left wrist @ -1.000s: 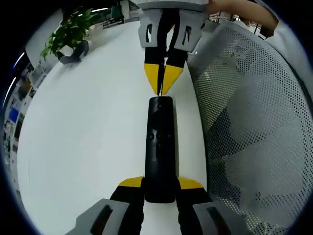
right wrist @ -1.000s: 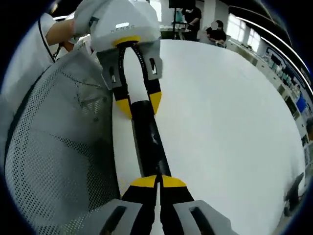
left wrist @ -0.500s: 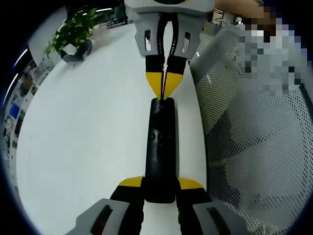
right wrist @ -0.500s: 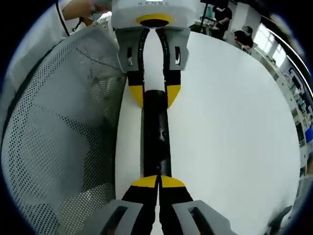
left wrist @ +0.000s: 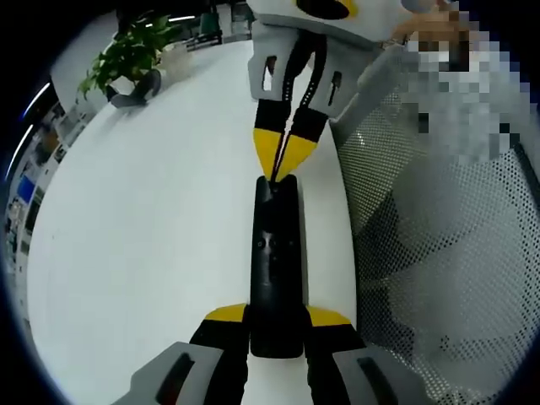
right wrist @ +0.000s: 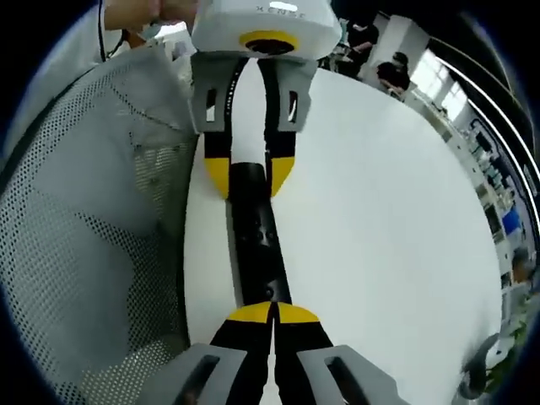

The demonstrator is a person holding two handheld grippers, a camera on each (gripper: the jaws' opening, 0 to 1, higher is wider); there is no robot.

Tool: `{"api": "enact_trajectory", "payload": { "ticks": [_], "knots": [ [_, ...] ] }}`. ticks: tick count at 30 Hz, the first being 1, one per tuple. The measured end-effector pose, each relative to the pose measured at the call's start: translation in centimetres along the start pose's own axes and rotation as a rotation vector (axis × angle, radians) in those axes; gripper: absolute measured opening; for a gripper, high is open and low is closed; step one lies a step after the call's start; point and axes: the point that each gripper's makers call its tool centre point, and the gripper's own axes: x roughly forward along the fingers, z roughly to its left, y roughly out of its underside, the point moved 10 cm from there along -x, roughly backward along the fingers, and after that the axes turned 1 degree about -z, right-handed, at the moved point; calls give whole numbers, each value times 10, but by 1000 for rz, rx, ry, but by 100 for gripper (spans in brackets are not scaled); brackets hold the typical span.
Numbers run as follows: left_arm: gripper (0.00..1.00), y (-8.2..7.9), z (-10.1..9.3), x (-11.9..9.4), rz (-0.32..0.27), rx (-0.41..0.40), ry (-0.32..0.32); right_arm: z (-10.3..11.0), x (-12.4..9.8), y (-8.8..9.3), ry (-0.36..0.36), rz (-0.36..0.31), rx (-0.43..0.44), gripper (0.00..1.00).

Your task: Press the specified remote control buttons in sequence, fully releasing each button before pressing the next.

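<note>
Left gripper view: a leafy potted plant (left wrist: 126, 61) stands at the far edge of the smooth white worktop (left wrist: 152, 219), well to the left of the remote control (left wrist: 276, 253), a long, slim, matte black bar with small round buttons along its middle. The left gripper (left wrist: 276, 319) grasps the remote's near end between its yellow-tipped jaws. At the remote's far end the right gripper (left wrist: 284, 153) points down, its wedge-shaped yellow jaws clenched together and the tips touching the remote's top face. Just right of the remote rises a perforated grey mesh chair back (left wrist: 439, 253). In the right gripper view the remote (right wrist: 253, 240) lies on the worktop, the chair mesh (right wrist: 84, 219) to its left.
</note>
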Motion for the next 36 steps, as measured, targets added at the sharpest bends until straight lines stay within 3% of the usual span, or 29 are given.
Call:
{"api": "enact_trajectory", "payload": {
  "ticks": [4, 10, 18, 22, 26, 27, 35, 36],
  "knots": [
    [24, 0, 0, 0, -1, 1, 1, -2, -4, 6, -35, -46, 133, 0],
    [24, 0, 1, 0, -2, 23, 10, -2, -3, -3, -53, -75, 85, 0],
    [24, 0, 1, 0, 1, 65, 23, 2, 2, -7, -78, -16, -17, 0],
    [24, 1, 2, 0, -11, 71, 29, 3, 3, -12, -71, 37, -132, 0],
    [24, 0, 2, 0, -10, 80, 30, 6, 6, -19, -69, 109, -359, 0],
    [25, 0, 2, 0, -9, 81, 32, 6, 6, -19, -74, 113, -364, 0],
    [25, 2, 3, 0, -27, 115, 47, 0, 2, -11, -105, 12, -53, 0],
    [25, 2, 3, 0, -31, 122, 51, 2, 2, -11, -116, -32, -13, 0]
  ]
}}
